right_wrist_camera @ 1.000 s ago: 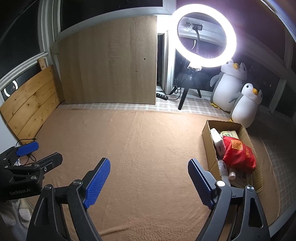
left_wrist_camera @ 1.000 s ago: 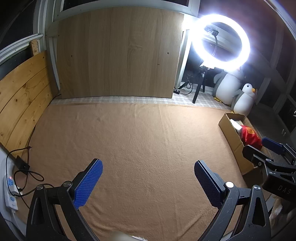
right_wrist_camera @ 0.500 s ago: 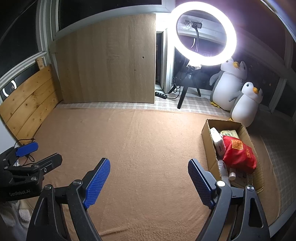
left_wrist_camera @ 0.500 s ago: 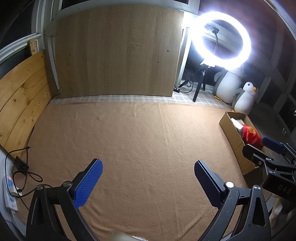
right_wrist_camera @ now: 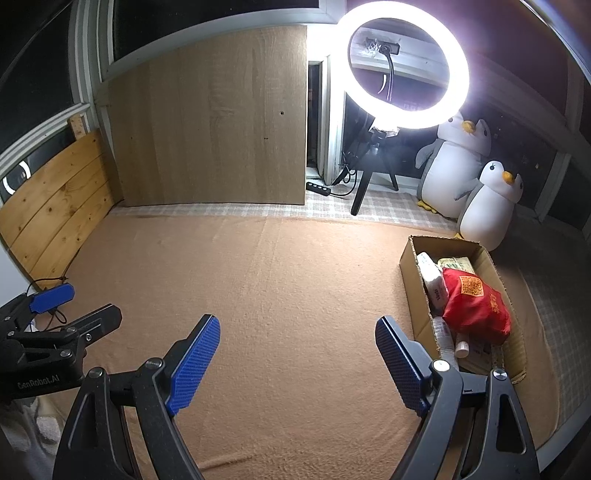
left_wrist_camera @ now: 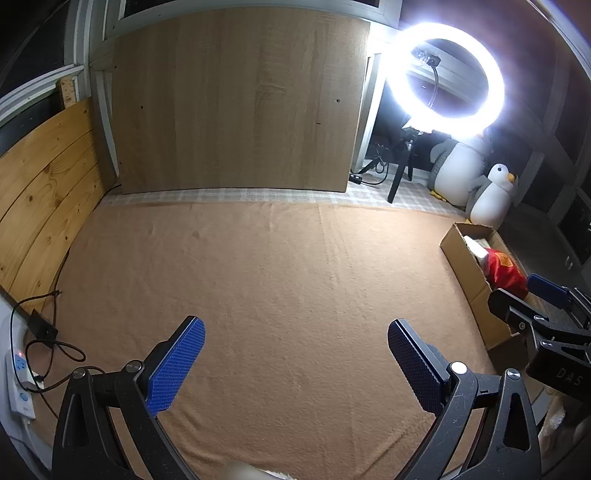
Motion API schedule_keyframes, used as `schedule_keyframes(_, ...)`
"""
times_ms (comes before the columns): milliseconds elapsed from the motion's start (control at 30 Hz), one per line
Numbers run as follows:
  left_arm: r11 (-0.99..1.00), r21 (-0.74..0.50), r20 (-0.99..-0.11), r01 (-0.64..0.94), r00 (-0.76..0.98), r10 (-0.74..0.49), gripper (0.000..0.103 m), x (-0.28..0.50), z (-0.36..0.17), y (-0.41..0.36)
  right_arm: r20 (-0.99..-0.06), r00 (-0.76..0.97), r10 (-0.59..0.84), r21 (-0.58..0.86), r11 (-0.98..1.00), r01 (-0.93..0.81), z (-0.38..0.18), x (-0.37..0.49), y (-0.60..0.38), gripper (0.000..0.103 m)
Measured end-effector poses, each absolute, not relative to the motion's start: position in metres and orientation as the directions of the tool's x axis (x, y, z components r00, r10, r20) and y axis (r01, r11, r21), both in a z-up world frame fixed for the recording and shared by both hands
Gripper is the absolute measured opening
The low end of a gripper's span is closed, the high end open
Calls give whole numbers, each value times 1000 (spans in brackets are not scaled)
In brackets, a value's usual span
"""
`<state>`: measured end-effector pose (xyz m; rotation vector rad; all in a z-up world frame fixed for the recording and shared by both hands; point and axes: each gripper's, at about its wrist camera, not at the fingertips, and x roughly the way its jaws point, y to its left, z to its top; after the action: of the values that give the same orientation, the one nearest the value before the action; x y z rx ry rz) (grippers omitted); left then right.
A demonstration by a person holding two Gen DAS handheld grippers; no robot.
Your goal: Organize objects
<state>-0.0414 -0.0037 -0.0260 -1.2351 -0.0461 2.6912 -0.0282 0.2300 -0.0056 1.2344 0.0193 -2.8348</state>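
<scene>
Tan blanket (right_wrist_camera: 295, 288) spreads bare under me, ring light (right_wrist_camera: 402, 66) glaring beyond the cardboard box (right_wrist_camera: 412, 280). Left of the box my right gripper (right_wrist_camera: 297, 360) hangs released, nothing between its jaws; farther left, my left gripper (left_wrist_camera: 295, 365) gapes empty too. Inside the box sits a red pouch (right_wrist_camera: 474, 308), beside a white pack (right_wrist_camera: 432, 280).

We find a domestic room set up for filming, most likely a bay-window nook at night. A tan blanket (right_wrist_camera: 280, 295) covers the floor over a checked mat (right_wrist_camera: 391, 206). Dark window panes (right_wrist_camera: 207, 26) ring the space. A lit ring light (right_wrist_camera: 402, 62) stands on a tripod beside two plush penguins (right_wrist_camera: 484, 206). Wooden boards (left_wrist_camera: 236, 103) lean against the frames, and a power strip (left_wrist_camera: 20, 387) lies at the edge.
</scene>
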Motion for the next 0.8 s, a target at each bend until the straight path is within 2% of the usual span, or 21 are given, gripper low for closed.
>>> schedule_keyframes(800,-984,-100,-751,-148,-637,172,101,-41,-28,-7,-734,-678,-40,9,-999,49,-6,-28,230,83)
